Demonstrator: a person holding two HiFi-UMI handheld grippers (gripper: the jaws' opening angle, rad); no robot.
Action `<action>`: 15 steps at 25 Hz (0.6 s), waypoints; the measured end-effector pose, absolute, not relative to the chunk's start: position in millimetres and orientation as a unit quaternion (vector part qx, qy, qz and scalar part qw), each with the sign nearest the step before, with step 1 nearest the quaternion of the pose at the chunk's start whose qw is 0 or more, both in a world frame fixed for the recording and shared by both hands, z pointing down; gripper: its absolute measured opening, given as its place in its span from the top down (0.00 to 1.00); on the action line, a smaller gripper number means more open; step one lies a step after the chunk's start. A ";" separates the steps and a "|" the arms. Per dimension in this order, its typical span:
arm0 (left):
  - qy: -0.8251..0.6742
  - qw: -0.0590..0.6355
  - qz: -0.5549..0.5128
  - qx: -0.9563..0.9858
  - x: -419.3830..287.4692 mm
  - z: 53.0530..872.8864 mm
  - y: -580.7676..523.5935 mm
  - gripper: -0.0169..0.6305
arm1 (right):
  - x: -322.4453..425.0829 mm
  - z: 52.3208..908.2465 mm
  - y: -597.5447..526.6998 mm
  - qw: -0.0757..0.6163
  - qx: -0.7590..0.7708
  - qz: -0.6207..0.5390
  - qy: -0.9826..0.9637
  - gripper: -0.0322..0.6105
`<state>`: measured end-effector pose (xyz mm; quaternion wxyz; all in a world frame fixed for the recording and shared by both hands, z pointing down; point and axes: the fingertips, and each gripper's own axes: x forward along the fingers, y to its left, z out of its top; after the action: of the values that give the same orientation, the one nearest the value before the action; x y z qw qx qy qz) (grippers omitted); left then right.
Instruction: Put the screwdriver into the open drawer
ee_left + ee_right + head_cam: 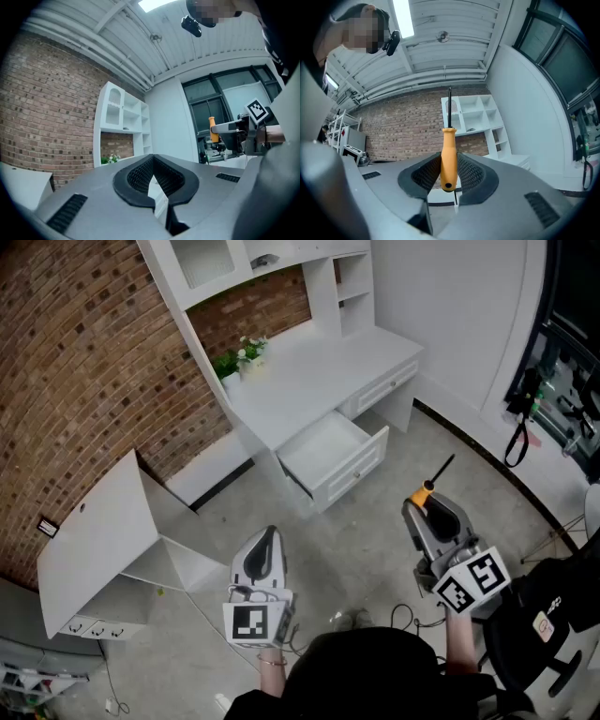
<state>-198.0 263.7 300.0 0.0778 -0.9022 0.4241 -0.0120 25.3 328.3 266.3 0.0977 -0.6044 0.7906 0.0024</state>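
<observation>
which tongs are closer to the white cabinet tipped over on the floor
Left. The left tongs hang just right of the tipped cabinet; the right tongs, gripping the screwdriver, are farther right, beyond the left ones.

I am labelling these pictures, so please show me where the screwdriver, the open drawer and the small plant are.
screwdriver (449,159): right gripper view, on the orange handle between the jaws.
open drawer (359,463): head view, on its front panel.
small plant (228,363): head view, on its green leaves.

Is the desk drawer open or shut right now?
Open: the drawer is pulled out from the desk, its white inside showing.
</observation>
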 end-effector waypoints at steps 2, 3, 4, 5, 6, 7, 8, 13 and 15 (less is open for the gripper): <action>0.424 0.070 -0.005 -0.903 -196.0 296.0 267.0 0.96 | 24.8 264.9 330.8 0.098 -0.604 0.003 0.791 0.77; 0.423 0.069 -0.004 -0.903 -194.8 295.0 268.4 0.96 | 25.0 264.2 331.8 0.098 -0.604 0.004 0.791 0.77; 0.422 0.069 -0.004 -0.904 -193.1 294.7 269.6 0.96 | 25.8 263.6 332.6 0.099 -0.604 0.004 0.791 0.77; 0.422 0.067 -0.004 -0.904 -191.2 294.4 270.4 0.96 | 27.0 263.2 333.0 0.099 -0.604 0.005 0.791 0.77; 0.422 0.064 -0.003 -0.904 -189.0 293.9 270.9 0.96 | 28.4 263.1 333.4 0.099 -0.604 0.005 0.790 0.77; 0.422 0.063 -0.001 -0.904 -186.8 293.7 271.5 0.96 | 30.0 263.4 333.8 0.098 -0.605 0.006 0.790 0.77; 0.422 0.063 0.000 -0.904 -184.6 294.3 272.0 0.96 | 31.8 264.0 334.4 0.097 -0.606 0.006 0.790 0.77; 0.425 0.063 -0.003 -0.903 -172.3 299.0 272.7 0.96 | 43.6 268.3 334.0 0.098 -0.603 0.000 0.792 0.77; 0.428 0.064 -0.005 -0.901 -167.2 301.4 272.0 0.96 | 49.9 270.6 331.5 0.101 -0.600 -0.005 0.793 0.77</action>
<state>-167.2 272.0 301.4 0.0644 -0.9014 0.4282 -0.0053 49.9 331.5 270.6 0.1007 -0.6004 0.7934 -0.0051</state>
